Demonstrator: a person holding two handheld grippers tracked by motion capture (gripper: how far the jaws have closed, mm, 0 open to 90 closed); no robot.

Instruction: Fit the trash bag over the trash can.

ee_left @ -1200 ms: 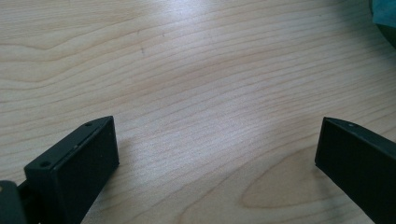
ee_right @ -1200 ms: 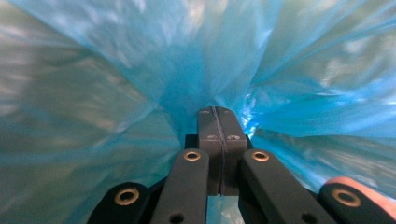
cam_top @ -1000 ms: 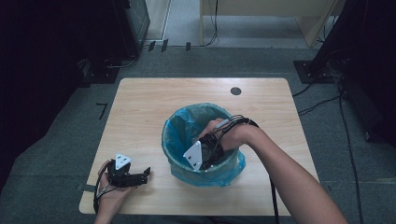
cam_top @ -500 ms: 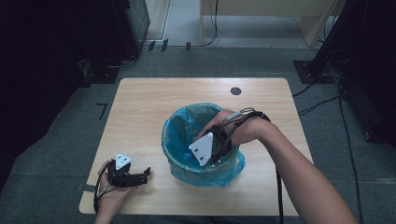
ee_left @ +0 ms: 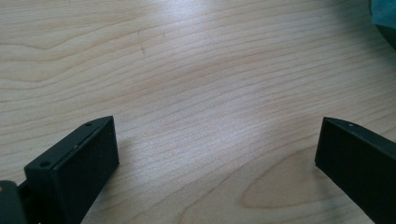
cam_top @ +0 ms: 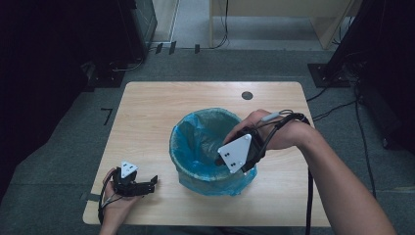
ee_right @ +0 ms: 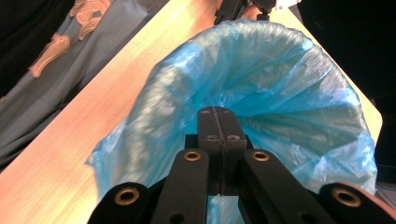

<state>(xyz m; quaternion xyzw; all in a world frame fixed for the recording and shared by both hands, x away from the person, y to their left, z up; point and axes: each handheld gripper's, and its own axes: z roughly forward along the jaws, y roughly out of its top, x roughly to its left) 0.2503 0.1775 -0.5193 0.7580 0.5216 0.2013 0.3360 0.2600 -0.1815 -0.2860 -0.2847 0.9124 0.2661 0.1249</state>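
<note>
A bin lined with a blue plastic bag stands in the middle of the wooden table. My right gripper hangs over the bin's right rim and points down into it. In the right gripper view its jaws are pressed together, with nothing visible between them and the blue bag behind. My left gripper rests on the table at the front left, left of the bin. In the left gripper view its jaws stand wide apart over bare wood.
A dark round hole sits near the table's far edge. Black equipment stands on the floor to the left and cables trail to the right. Bare tabletop lies behind and left of the bin.
My right gripper has risen out of the bin and shifted right toward its rim, staying shut. The left gripper has stayed where it was.
</note>
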